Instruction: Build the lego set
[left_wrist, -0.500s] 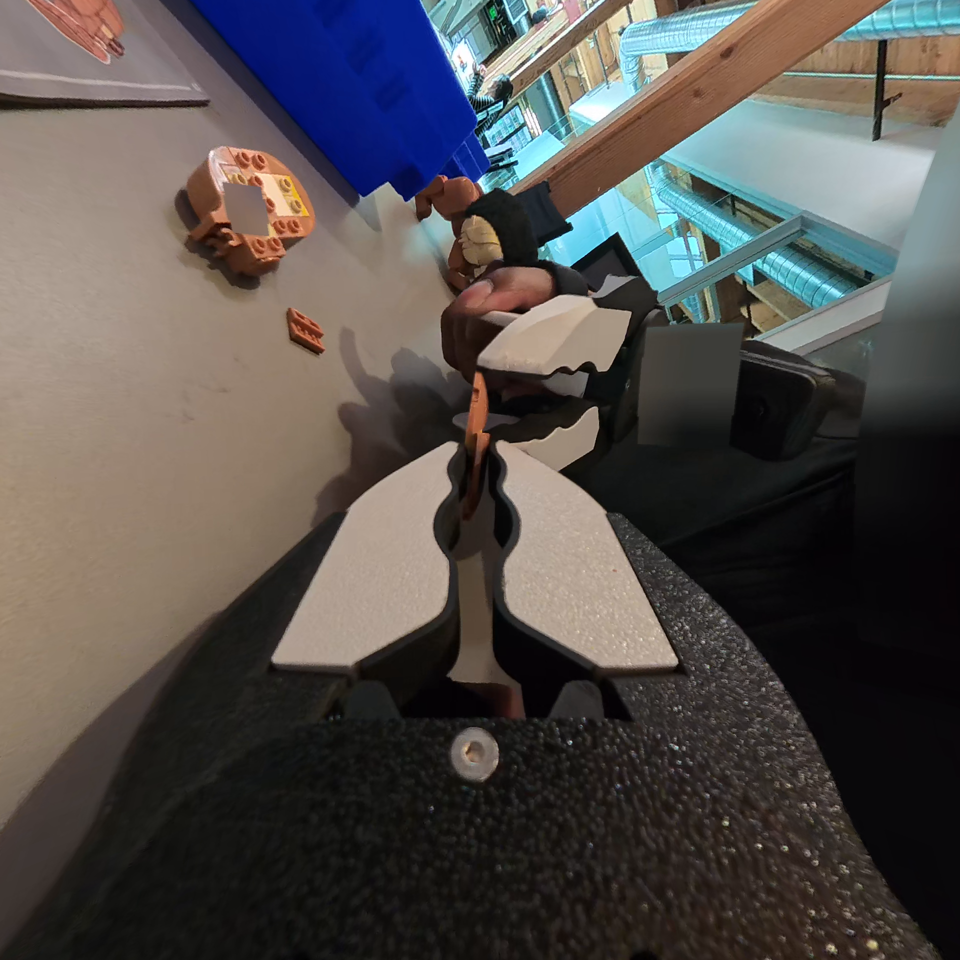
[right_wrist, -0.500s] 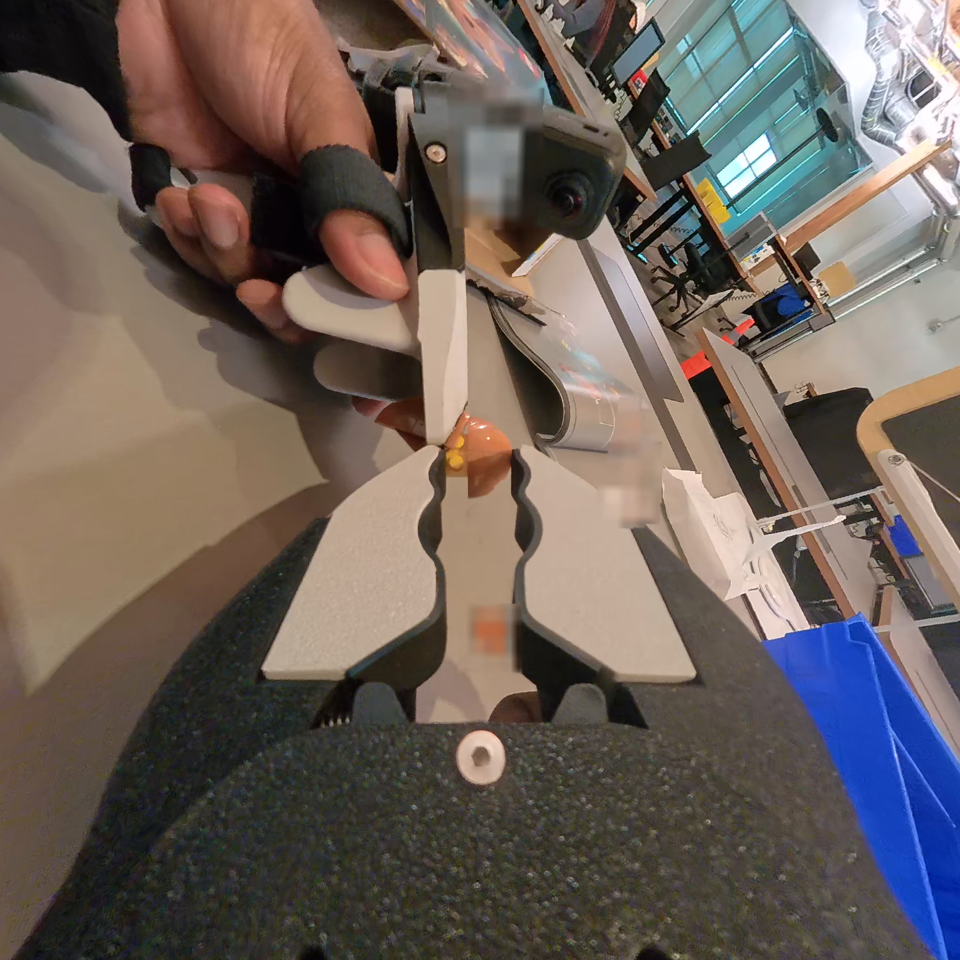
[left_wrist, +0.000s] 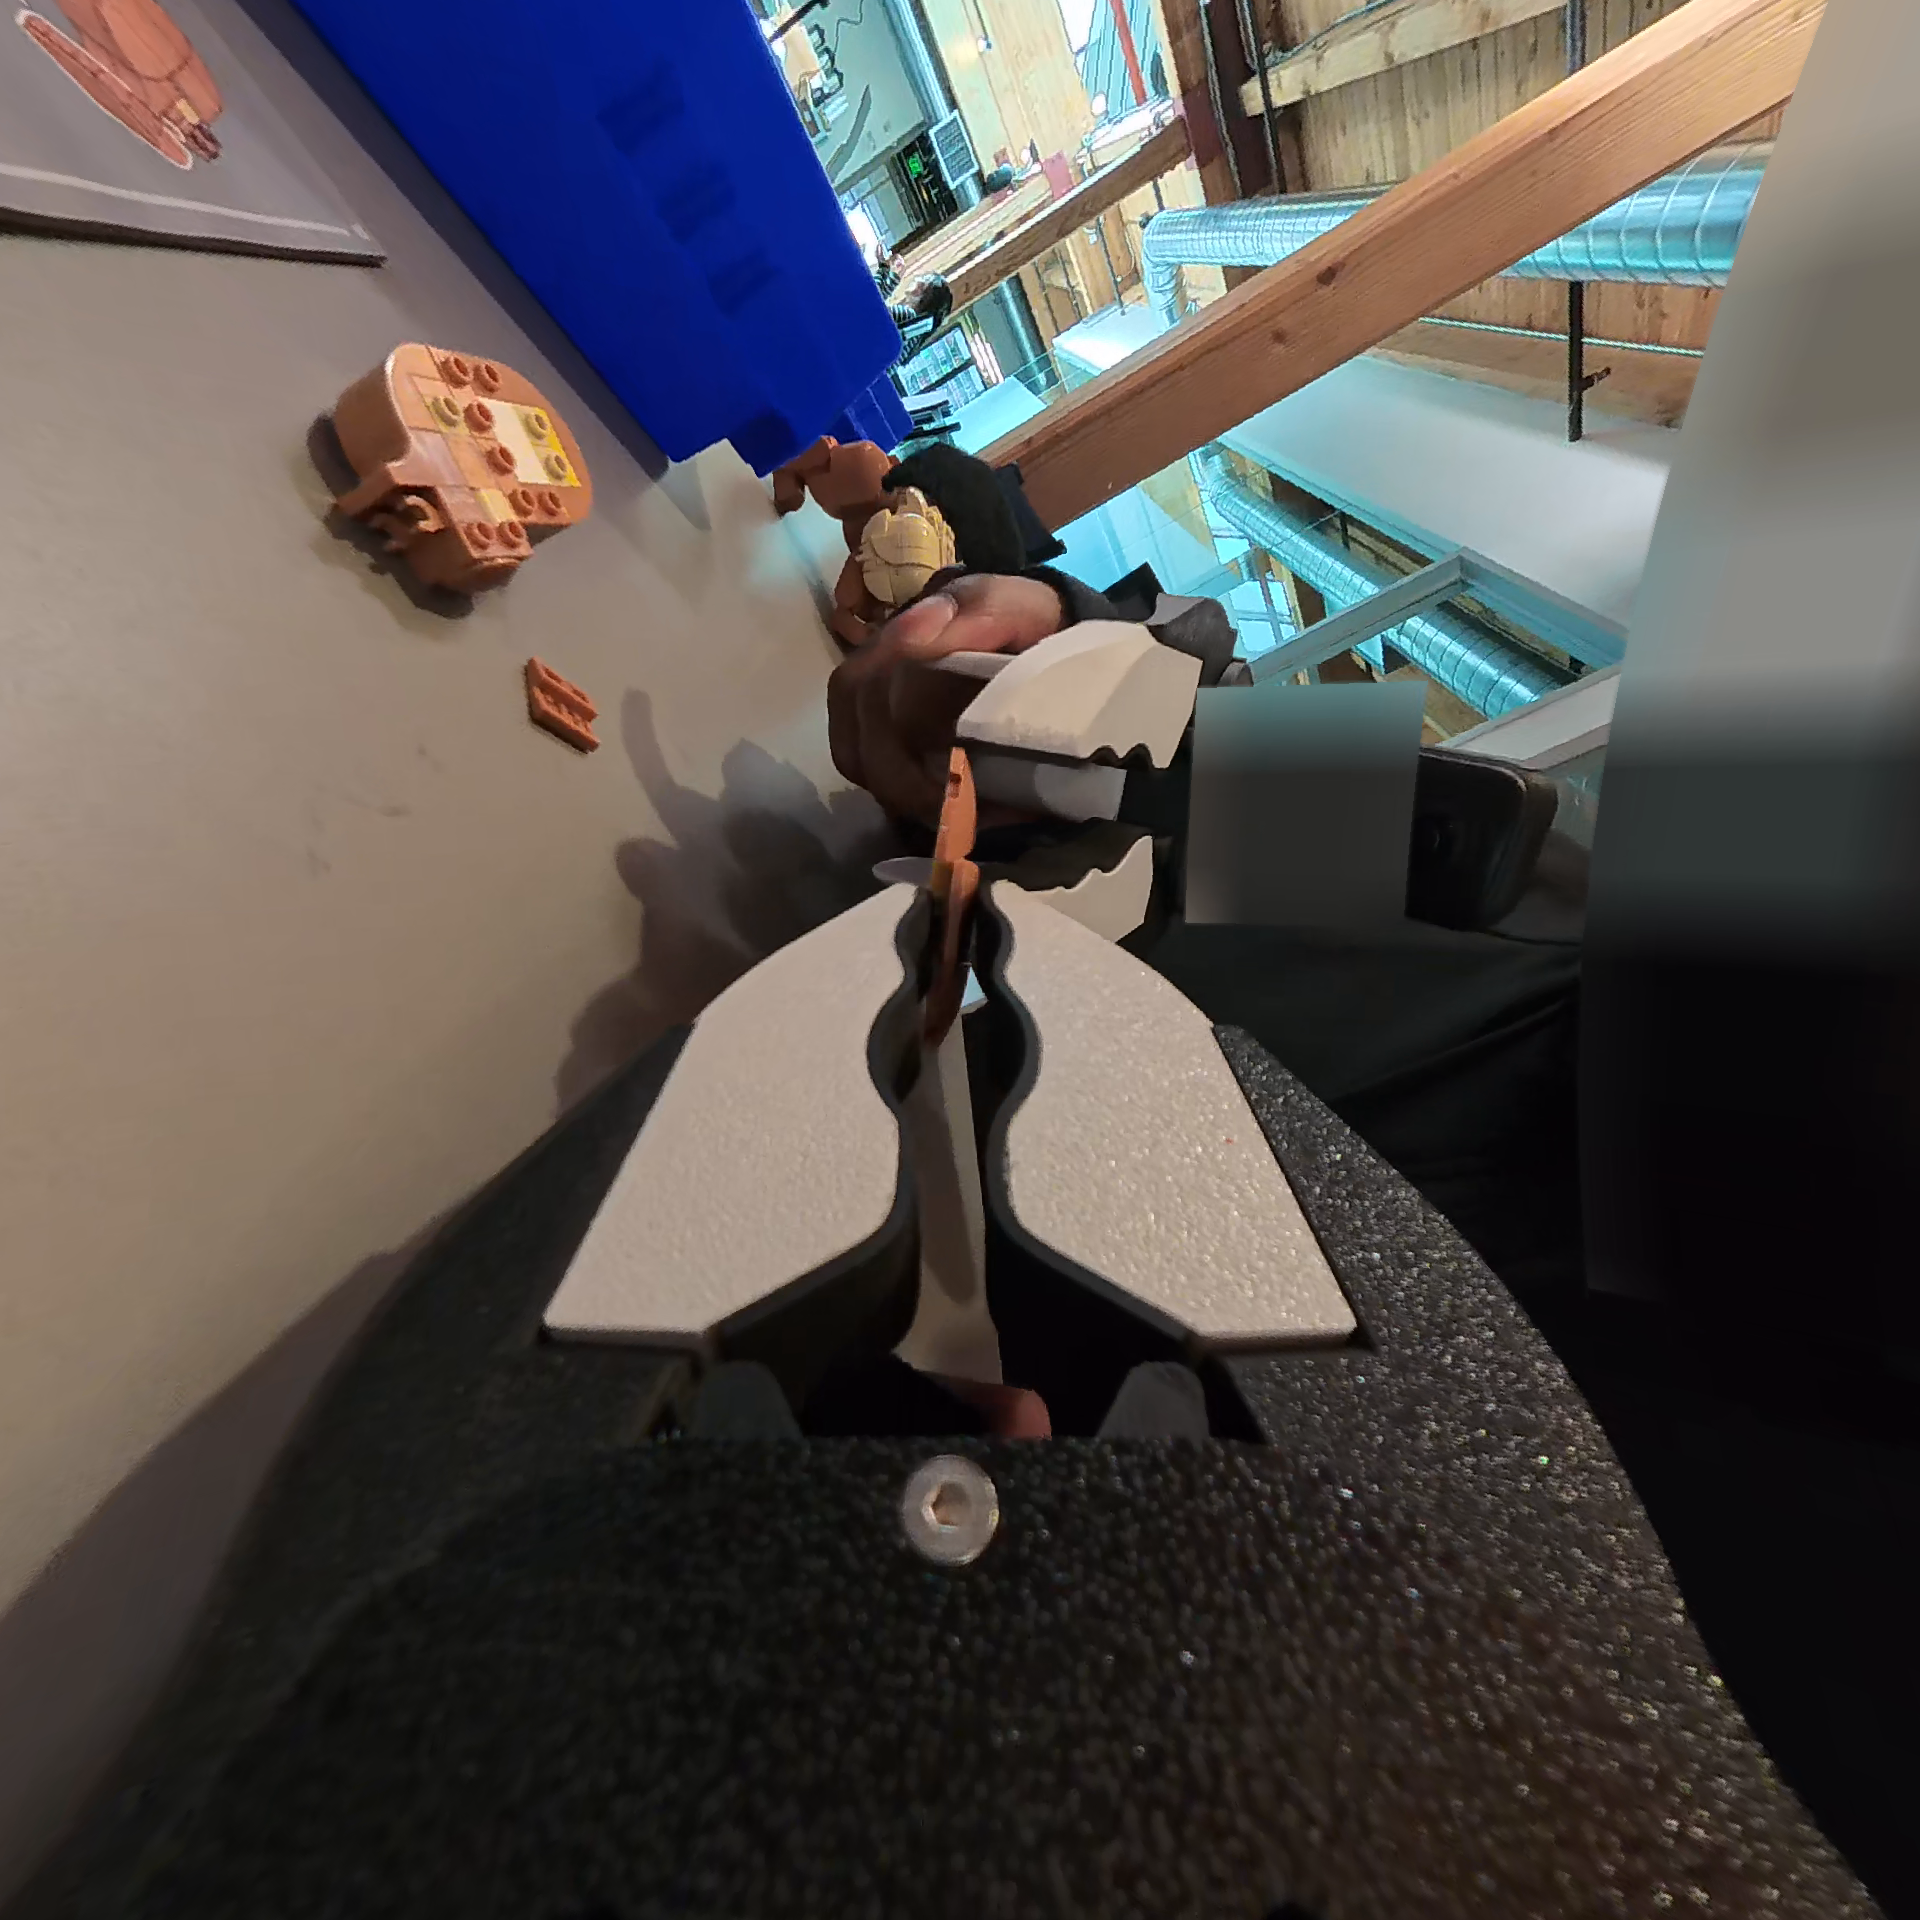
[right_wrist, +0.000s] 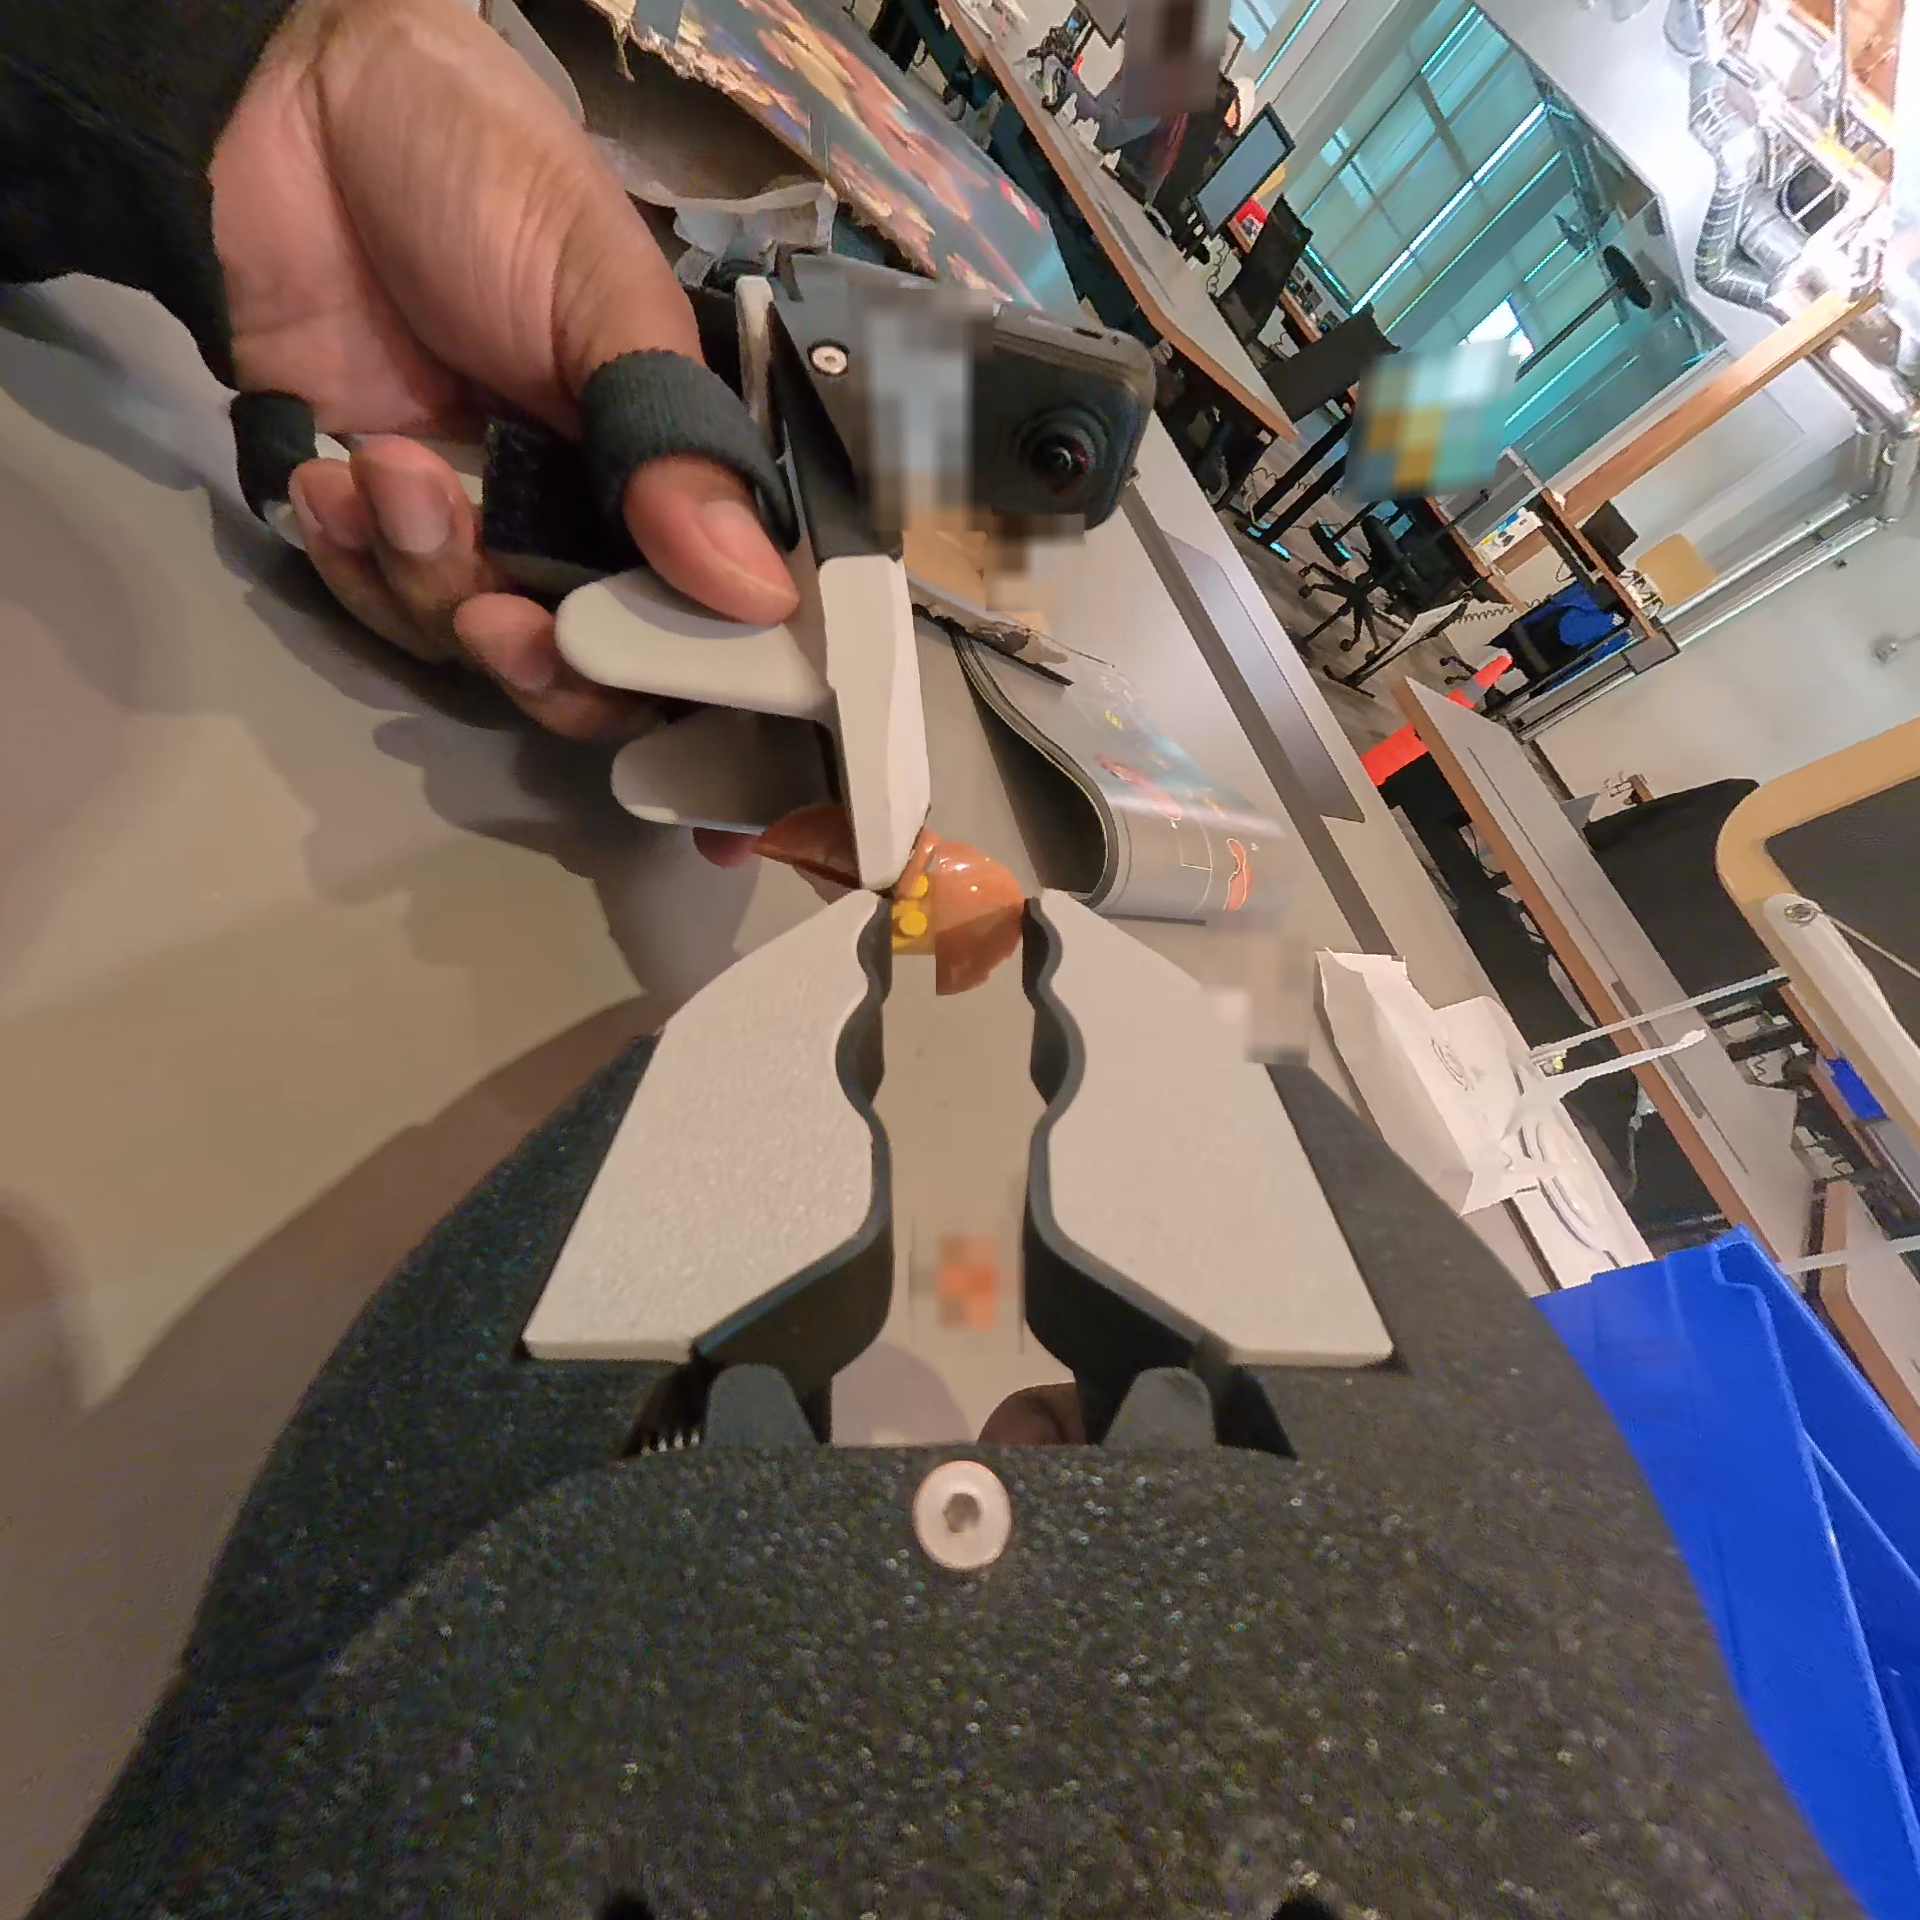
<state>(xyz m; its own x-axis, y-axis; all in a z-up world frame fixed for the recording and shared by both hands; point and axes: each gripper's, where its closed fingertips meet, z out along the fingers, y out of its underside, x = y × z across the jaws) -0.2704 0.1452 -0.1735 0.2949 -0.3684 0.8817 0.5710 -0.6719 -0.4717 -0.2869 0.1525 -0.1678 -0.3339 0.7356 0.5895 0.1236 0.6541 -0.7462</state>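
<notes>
Brown plate (left_wrist: 951, 940) edge-on between left gripper (left_wrist: 943, 914) fingers

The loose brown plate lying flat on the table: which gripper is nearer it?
Left, narrowly. The plate lies ahead-left of the left gripper; the right gripper sits just beyond, both raised above the table.

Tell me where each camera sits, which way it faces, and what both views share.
Left wrist view: rides the left gripper, looking along its fingers across the grey table toward the blue bin; the right gripper and its hand show beyond.
Right wrist view: rides the right gripper, facing the left gripper and hand, workshop behind.
Shared: both grippers meeting at the brown lego piece.
</notes>
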